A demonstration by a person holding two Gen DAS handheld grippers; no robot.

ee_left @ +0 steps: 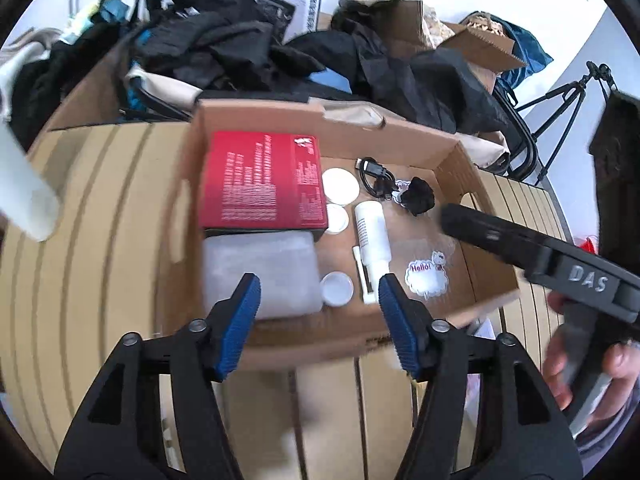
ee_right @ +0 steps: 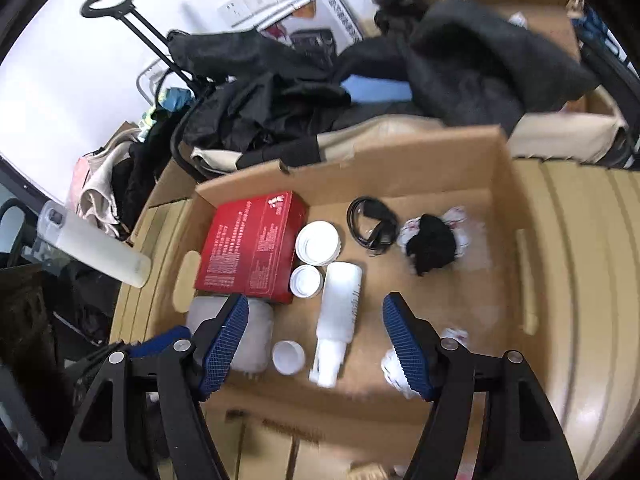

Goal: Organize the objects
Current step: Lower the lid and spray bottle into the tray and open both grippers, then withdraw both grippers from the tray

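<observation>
Left wrist view shows the left gripper (ee_left: 319, 312) spread and empty above the near edge of the box (ee_left: 260, 118); the right gripper (ee_right: 314, 340) hangs over the same box, jaws also apart with nothing between them. Inside lie a red carton (ee_right: 252, 246), a cable (ee_right: 370, 222), round lids (ee_right: 318, 242) and a white bottle (ee_right: 340, 304). The step looks like choosing the next item. The bottle lies flat on the box floor, long axis running near to far, nozzle end toward the grippers. Gripping it would probably call for lowering the right jaws across its width.
</observation>
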